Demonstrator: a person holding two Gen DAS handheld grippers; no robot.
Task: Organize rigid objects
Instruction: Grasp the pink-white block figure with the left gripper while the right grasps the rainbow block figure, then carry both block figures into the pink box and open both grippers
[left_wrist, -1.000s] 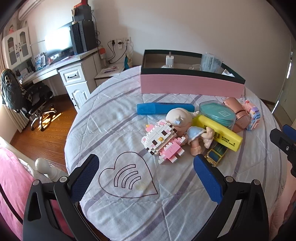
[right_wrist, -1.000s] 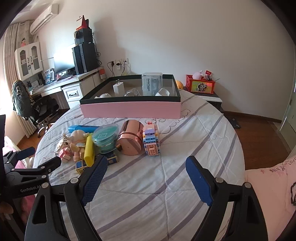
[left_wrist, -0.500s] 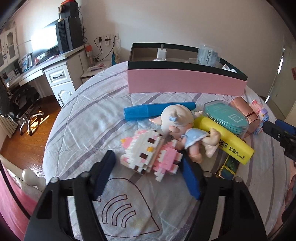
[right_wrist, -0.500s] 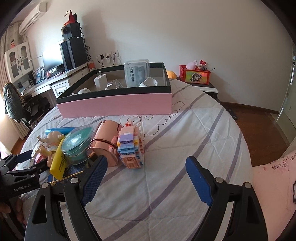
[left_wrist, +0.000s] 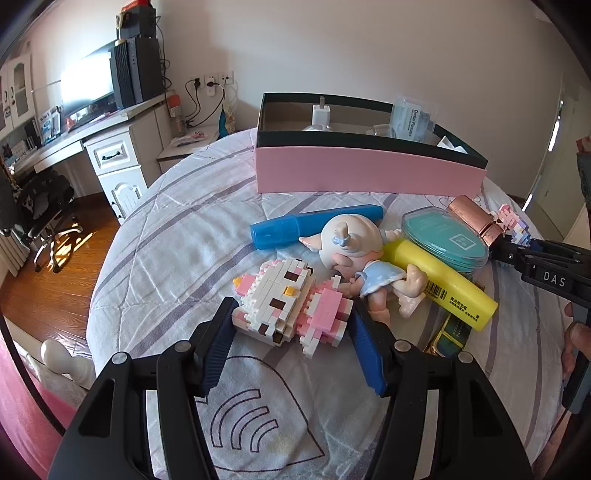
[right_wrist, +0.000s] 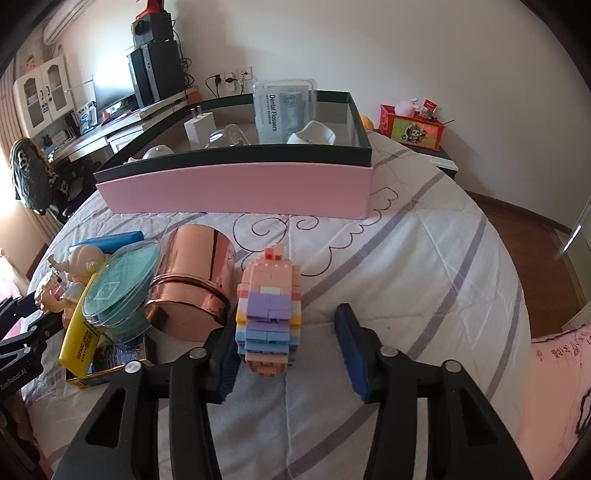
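Both tongs dropped in since a second ago: left tongs now pinch the cat, right tongs have just been closing around the tower, not gripping yet. Both toys sit in front of the box, nothing newly boxed.

White desk as landmark, standing against the wall: on it a bright monitor and black speakers; wall sockets with plugged cables just beside its far end. Black office chair in front of the desk, on wooden floor; red storage box on a side table, well apart, across the room.
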